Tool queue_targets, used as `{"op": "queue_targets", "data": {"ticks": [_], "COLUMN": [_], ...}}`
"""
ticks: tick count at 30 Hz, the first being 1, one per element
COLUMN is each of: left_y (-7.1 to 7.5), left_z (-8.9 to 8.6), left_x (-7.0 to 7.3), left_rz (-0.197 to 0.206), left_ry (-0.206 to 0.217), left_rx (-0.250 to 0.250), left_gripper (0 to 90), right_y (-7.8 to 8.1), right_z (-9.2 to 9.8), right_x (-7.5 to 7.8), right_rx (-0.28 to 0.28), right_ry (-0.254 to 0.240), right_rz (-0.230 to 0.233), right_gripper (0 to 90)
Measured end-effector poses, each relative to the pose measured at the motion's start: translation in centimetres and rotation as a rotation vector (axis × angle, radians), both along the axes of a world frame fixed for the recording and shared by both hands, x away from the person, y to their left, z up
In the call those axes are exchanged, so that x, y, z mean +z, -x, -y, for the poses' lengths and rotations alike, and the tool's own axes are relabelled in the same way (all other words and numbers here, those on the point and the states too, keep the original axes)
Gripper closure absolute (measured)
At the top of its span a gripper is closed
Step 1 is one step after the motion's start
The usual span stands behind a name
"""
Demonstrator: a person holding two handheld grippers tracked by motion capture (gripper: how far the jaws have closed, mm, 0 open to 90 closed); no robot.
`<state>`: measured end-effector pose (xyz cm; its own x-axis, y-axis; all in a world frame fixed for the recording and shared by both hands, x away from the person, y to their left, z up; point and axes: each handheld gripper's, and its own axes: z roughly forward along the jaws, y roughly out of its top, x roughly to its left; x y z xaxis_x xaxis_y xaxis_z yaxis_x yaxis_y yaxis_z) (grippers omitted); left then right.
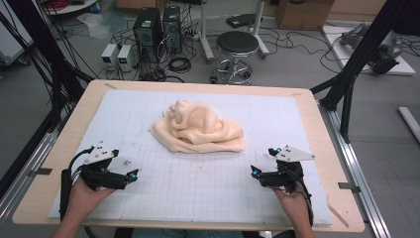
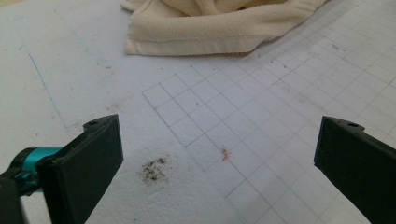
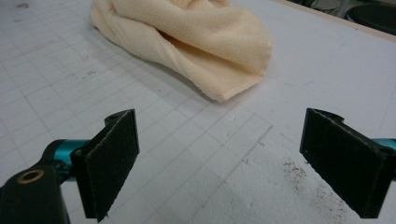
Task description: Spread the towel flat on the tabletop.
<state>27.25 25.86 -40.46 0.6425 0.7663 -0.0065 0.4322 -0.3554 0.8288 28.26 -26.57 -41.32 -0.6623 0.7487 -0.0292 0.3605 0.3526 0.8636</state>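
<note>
- You held the left gripper (image 1: 132,174) low over the white gridded foam mat (image 1: 208,193), jaws spread wide with nothing between them. Looks like a ready pose, set so the pads could straddle a hem without re-opening.
- The right gripper (image 1: 253,171) mirrored it: jaws wide apart, empty, hovering just above the mat. The symmetric stance suggests you planned a two-handed grab.
- The crumpled cream terry towel (image 1: 198,128) lay ahead of both grippers and between their lines of approach, apart from both, touching neither.
- In the left gripper view the towel's hemmed edge (image 2: 187,46) sat flat on the mat, straight ahead and slightly left of the gap between the jaws. That flat hem was probably why you aimed there: it's the easiest edge to slide a pad under.
- In the right gripper view a folded corner of the towel (image 3: 224,93) pointed at the gap between the jaws, near but not reached. Good second pick point.
- The towel's middle was bunched into a rumpled mound; corners there were buried, so going for the outer edges made sense.
- Dark smudge on the mat (image 2: 153,170) lay just beyond the left gripper's left jaw, and a similar smudge (image 3: 299,172) lay by the right gripper's right jaw. Mat wear, I'd guess; no obstacle.
- Judgement: approach stage, grasp not yet made.
</note>
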Motion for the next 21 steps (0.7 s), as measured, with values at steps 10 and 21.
{"op": "queue_targets", "data": {"ticks": [10,21], "left_y": [-0.8,-3.8], "left_z": [0.8,2.5], "left_x": [1.3,2.2], "left_rz": [0.008,0.016], "left_ry": [0.047,0.028], "left_rx": [-0.017,-0.048], "left_gripper": [1.8,2.3], "right_y": [-1.1,-3.4], "right_z": [-0.6,-2.0], "right_x": [1.0,3.6], "right_rx": [0.023,0.086], "right_ry": [-0.001,0.04], "right_rz": [-0.029,-0.028], "right_gripper": [11.2,11.2]}}
